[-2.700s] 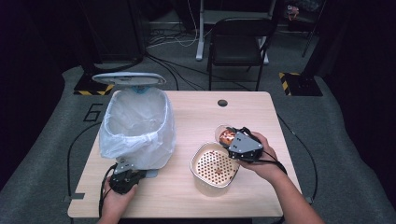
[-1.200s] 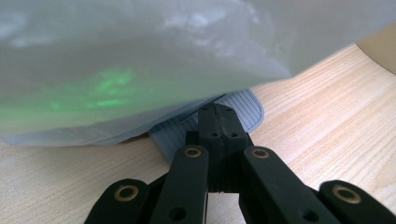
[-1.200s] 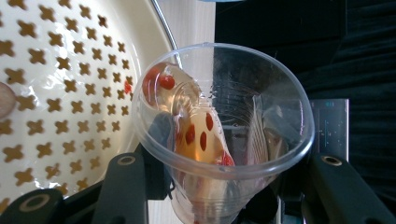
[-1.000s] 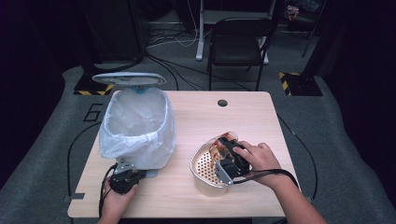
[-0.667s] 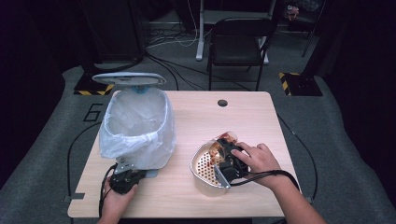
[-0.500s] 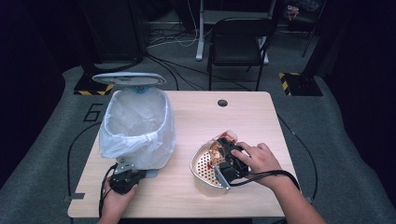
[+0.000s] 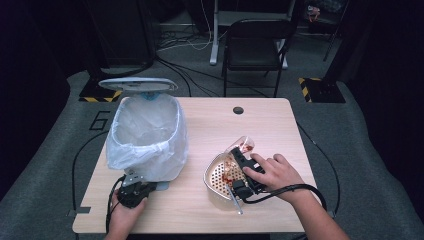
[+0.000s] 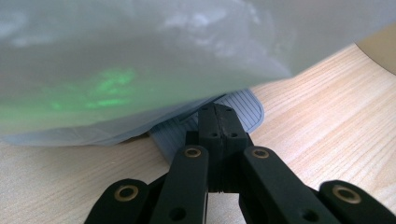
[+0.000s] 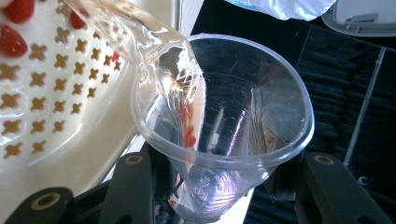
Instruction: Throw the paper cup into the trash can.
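A bin (image 7: 145,135) lined with a white bag stands on the left of the table, its lid (image 7: 137,84) raised. My left gripper (image 7: 135,187) sits at the bin's foot. Its shut jaws (image 8: 217,123) rest their tips on the grey ribbed pedal (image 8: 247,109) under the bag (image 8: 140,60). My right gripper (image 7: 245,170) is shut on a clear plastic cup (image 7: 243,145), tipped on its side over a white perforated colander (image 7: 215,177). The cup (image 9: 243,93) mouth faces the camera, wet with red smears. Red pieces (image 9: 11,39) lie in the colander (image 9: 60,93).
A thin grey stick (image 7: 235,200) pokes out from the colander toward the table's front edge. A round cable hole (image 7: 238,110) is at the table's back middle. A black chair (image 7: 255,45) stands beyond the table. Bare wood lies between bin and colander.
My right gripper carried the cup from behind the colander to over it and tipped it on its side; red pieces now lie in the colander. The left gripper stayed still.
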A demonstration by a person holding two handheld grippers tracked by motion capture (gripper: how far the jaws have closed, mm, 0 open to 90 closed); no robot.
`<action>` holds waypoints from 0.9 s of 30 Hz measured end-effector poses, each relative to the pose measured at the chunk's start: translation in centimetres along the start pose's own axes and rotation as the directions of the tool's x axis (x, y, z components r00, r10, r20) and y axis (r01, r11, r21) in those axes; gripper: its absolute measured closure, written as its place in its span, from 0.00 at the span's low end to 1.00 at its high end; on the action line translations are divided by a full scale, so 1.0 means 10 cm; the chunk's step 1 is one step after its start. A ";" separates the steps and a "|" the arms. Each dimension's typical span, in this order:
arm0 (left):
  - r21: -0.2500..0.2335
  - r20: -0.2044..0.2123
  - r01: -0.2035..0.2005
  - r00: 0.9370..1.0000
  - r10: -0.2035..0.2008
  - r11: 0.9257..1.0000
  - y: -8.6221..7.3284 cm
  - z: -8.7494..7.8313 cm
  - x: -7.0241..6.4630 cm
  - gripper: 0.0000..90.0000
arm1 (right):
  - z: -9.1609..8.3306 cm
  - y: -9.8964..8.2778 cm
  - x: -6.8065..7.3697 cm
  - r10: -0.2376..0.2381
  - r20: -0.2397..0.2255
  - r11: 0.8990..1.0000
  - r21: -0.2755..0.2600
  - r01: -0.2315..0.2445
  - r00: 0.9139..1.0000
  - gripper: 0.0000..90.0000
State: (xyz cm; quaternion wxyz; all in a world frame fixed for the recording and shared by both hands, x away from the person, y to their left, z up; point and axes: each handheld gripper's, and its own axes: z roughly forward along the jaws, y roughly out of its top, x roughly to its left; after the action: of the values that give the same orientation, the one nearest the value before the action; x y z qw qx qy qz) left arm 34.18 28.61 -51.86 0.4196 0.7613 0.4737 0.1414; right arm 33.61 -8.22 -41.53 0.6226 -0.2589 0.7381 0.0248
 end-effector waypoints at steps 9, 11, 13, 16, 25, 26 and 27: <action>-0.005 -0.004 0.007 1.000 -0.007 1.000 0.00 0.00 0.00 1.00 | 0.01 0.01 0.01 -0.166 0.031 0.986 0.003 0.166 0.986 0.60; -0.005 -0.004 0.007 1.000 -0.007 1.000 0.00 0.00 -0.01 1.00 | 0.01 0.01 0.01 -0.162 0.022 0.987 0.000 0.162 0.987 0.60; -0.005 -0.004 0.007 1.000 -0.007 1.000 0.00 0.00 -0.01 1.00 | 0.01 0.01 0.01 -0.160 0.023 0.987 0.001 0.160 0.987 0.60; -0.005 -0.003 0.008 1.000 -0.008 1.000 0.00 0.00 -0.01 1.00 | 0.01 0.02 0.02 -0.163 0.032 0.987 0.007 0.163 0.986 0.60; -0.004 -0.003 0.007 1.000 -0.007 1.000 0.00 0.00 0.00 1.00 | 0.00 0.02 0.00 -0.168 0.044 0.986 0.007 0.168 0.985 0.60; -0.005 -0.003 0.007 1.000 -0.007 1.000 0.00 0.00 0.00 1.00 | 0.00 0.02 0.00 -0.170 0.040 0.985 0.006 0.170 0.985 0.60; -0.001 -0.001 0.002 1.000 -0.002 1.000 0.00 0.00 0.00 1.00 | 0.00 0.02 0.00 -0.177 0.042 0.984 0.006 0.177 0.983 0.60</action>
State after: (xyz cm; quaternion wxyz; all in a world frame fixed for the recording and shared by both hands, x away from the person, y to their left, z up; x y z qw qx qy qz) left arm 34.17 28.60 -51.87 0.4199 0.7604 0.4747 0.1415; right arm 33.53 -8.04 -41.54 0.6381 -0.3221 0.6988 -0.0262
